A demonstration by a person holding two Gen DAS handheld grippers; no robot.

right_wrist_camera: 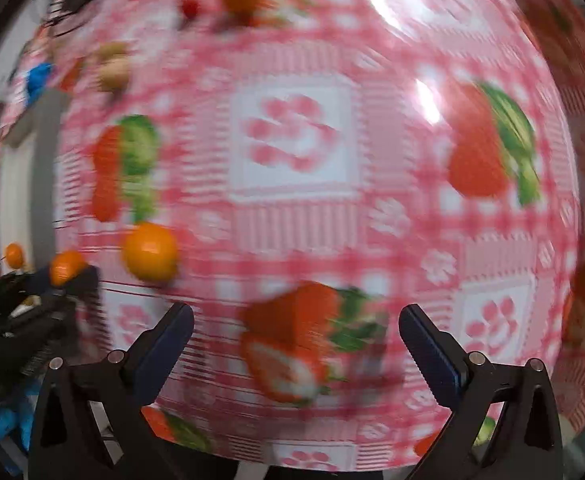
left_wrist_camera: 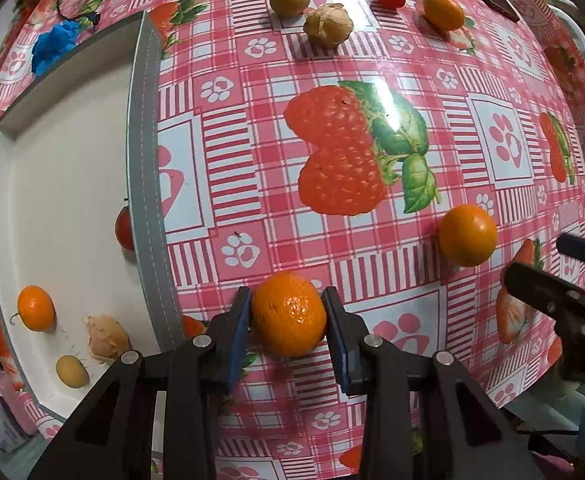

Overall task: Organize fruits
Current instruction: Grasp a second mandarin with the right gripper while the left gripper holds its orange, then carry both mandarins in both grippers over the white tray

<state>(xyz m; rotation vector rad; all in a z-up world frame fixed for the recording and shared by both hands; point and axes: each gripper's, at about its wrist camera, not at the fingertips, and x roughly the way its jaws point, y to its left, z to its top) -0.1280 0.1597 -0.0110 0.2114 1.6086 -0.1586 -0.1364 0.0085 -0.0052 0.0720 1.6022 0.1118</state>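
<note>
Item 1, left tool [left_wrist_camera: 288, 316]: closed on a mandarin [left_wrist_camera: 289, 314], which is pinched between the blue pads [left_wrist_camera: 239, 336] and carried above the counter [left_wrist_camera: 372, 240].

Item 2, tray [left_wrist_camera: 144, 184]: white with a grey rim, seen at nine o'clock from the held mandarin, long axis running twelve to six. Small orange fruits, a red one, a yellowish one and a papery husk are already contained. The coming move is judged to be a carry toward nine o'clock and a release over the rim.

Item 3, right tool [right_wrist_camera: 296, 344]: jaws wide apart, nothing between them; view blurred.

Item 4, loose orange [left_wrist_camera: 467, 235]: at two o'clock from the left tool, at ten o'clock from the right tool, judged nearer the right hand.

Item 5, further fruits at twelve o'clock, unsorted.
</note>
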